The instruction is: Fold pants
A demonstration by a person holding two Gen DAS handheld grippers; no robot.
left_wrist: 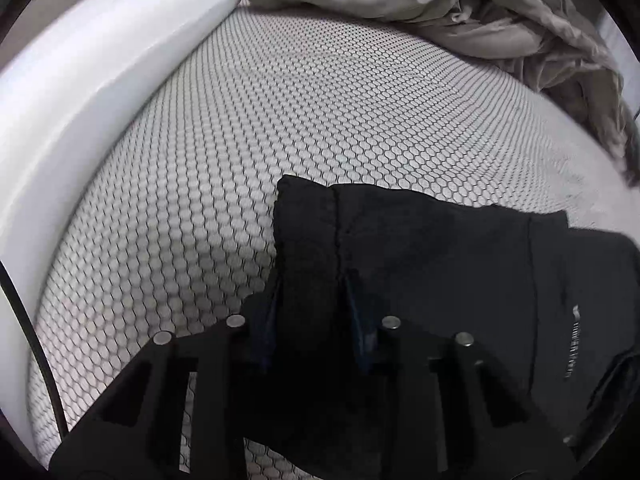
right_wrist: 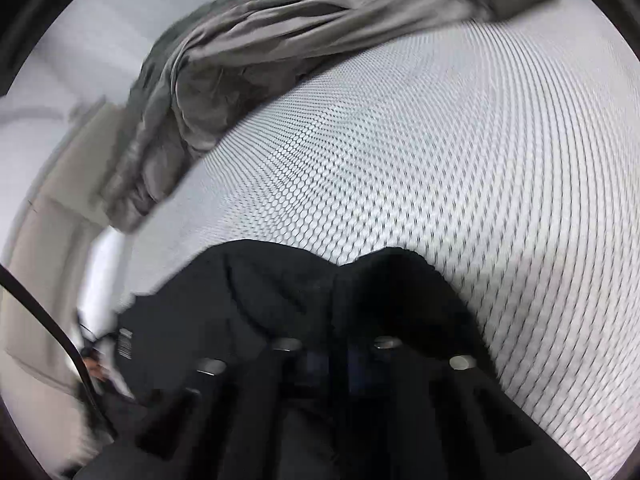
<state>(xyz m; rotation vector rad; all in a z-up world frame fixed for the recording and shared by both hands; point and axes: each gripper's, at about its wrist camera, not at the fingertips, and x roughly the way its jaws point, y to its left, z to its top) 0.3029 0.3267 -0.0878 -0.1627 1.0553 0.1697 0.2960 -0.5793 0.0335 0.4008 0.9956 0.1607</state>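
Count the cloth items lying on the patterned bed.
2. The dark pants lie at the near edge, pinched by the left hand-held gripper and right hand-held gripper. A rumpled grey blanket is heaped at the far side. More may be hidden.

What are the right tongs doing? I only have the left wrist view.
Observer: The right tongs are shut on an edge of the black pants.
Operator: Is the fabric flat there?
Observer: No. Just ahead of the tongs it bunches into two humps, with a dip between them.
Operator: What's past that?
Observer: Bare honeycomb-patterned mattress, running up to a crumpled grey blanket at the upper left of the right wrist view.
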